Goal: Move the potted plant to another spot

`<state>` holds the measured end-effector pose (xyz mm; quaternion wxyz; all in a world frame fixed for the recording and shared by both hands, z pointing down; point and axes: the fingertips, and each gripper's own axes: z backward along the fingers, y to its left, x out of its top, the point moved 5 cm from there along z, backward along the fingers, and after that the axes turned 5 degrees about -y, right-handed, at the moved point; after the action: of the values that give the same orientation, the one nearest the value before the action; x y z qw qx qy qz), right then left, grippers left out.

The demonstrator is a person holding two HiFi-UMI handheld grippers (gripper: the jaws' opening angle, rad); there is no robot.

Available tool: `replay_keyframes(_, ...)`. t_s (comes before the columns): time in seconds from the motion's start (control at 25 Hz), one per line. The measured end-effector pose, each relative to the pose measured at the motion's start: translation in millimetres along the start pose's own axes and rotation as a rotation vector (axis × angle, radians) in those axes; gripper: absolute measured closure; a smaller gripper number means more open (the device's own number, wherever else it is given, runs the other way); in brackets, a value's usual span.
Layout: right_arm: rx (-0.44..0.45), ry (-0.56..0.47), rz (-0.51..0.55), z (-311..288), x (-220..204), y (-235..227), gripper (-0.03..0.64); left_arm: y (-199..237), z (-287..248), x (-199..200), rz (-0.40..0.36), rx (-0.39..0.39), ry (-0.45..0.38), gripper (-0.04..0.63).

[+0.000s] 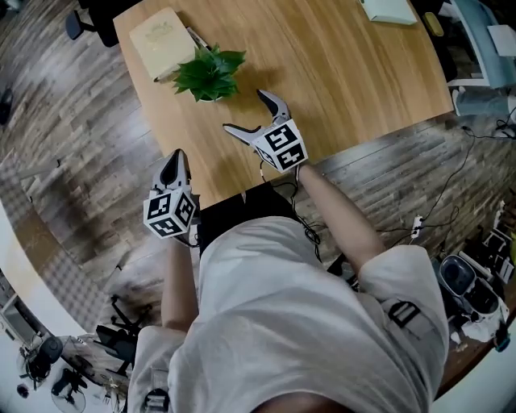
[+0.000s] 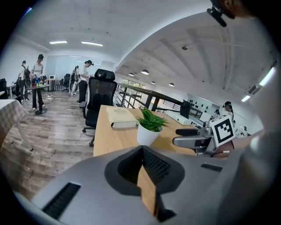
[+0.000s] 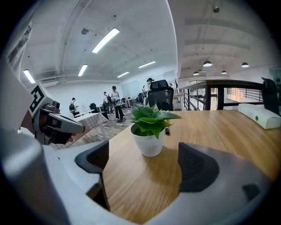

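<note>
A small potted plant, green leaves in a white pot, stands on the wooden table near its left end. My right gripper hovers over the table just short of the plant, jaws open wide, nothing between them. In the right gripper view the plant stands ahead of the open right gripper, outside its jaws. My left gripper is at the table's near left edge, shut and empty. The left gripper view shows the left gripper with its pads together, the plant beyond, and the right gripper to the plant's right.
A cream book lies behind the plant at the table's far left corner, with a pen beside it. A white object sits at the far edge. A black office chair and people stand beyond. Cables and clutter lie on the floor at right.
</note>
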<state>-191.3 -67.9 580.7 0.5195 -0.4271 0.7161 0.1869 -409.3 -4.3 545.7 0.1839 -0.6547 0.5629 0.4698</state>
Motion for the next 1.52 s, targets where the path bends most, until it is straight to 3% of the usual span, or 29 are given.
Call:
replay_keyframes(0.92, -0.096, 0.006, -0.088, -117.3, -12.7, -9.2, 0.075, 79.2, -31.6, -7.5, 0.038, -0.002, 0.073, 0.583)
replay_keyframes(1.52, -0.149, -0.046, -0.055, -133.0, -6.1, -12.6, 0.084, 80.9, -36.0, -10.8, 0.020, -0.030, 0.111, 0.583)
